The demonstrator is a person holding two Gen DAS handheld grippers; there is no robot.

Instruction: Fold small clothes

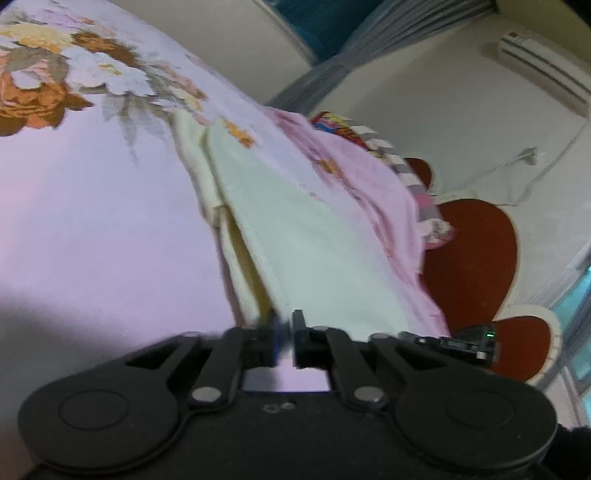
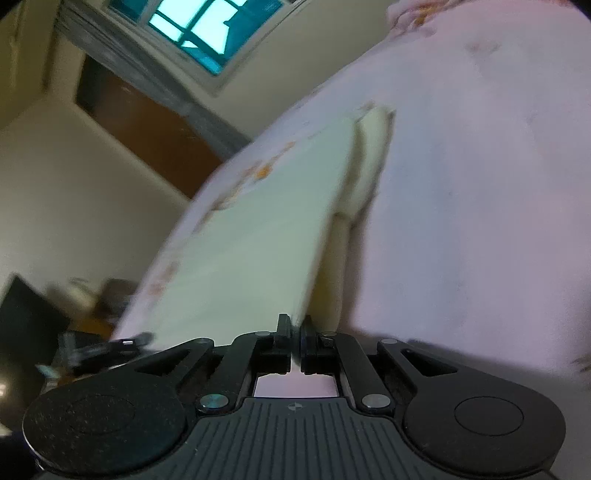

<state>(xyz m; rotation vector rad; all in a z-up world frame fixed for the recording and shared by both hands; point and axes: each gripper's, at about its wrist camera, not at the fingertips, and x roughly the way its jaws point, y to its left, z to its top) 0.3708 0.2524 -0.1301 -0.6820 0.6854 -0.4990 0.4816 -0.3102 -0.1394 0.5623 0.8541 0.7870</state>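
Observation:
A pale cream garment [image 1: 295, 229] lies on the pink floral bedsheet [image 1: 103, 206], its top layer lifted over a yellowish underlayer. My left gripper [image 1: 286, 325] is shut on the garment's near edge. In the right wrist view the same garment [image 2: 258, 229] stretches away from my right gripper [image 2: 295, 328], which is shut on its near edge. The other gripper [image 1: 454, 341] shows low at the right of the left wrist view.
A pink blanket [image 1: 369, 184] and a patterned pillow [image 1: 373, 138] lie at the bed's far side by a red headboard [image 1: 480, 251]. An air conditioner [image 1: 543, 70] hangs on the wall. A window [image 2: 210, 26] and brown door [image 2: 147, 122] show beyond the bed.

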